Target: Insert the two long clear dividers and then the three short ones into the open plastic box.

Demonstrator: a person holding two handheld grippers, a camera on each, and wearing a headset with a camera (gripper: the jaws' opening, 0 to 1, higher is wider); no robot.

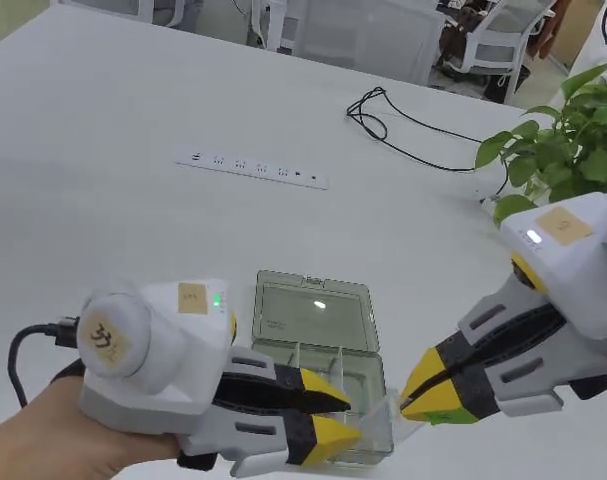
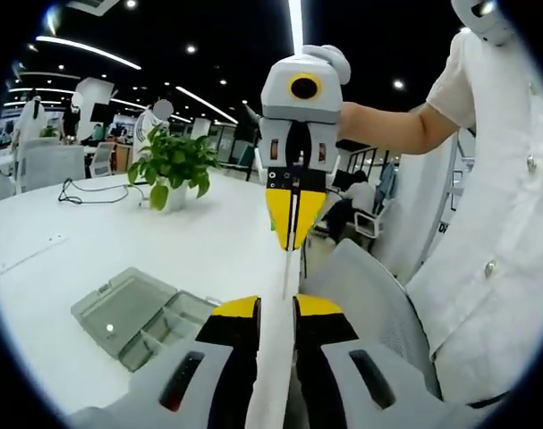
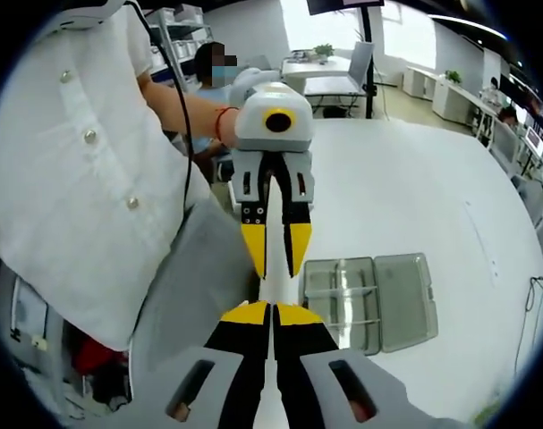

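The open clear plastic box [image 1: 355, 362] lies on the white table near the front edge, its lid [image 1: 313, 312] folded back flat. Thin clear walls show inside its tray. Just above the box's front right corner a clear divider [image 1: 386, 418] is held between both grippers. My left gripper [image 1: 343, 415] comes in from the left and is shut on one end. My right gripper [image 1: 411, 397] comes from the right, shut on the other end. In the left gripper view the divider [image 2: 280, 357] runs up from my jaws to the right gripper [image 2: 292, 234], with the box [image 2: 141, 317] below left. The right gripper view shows the box [image 3: 369, 299] beside the left gripper [image 3: 275, 259].
A white power strip [image 1: 251, 167] lies mid-table, a black cable [image 1: 403, 125] curls behind it, and a potted plant [image 1: 563, 140] stands at the right edge. Office chairs [image 1: 363, 35] line the far side. A black cord [image 1: 23, 350] trails from my left gripper.
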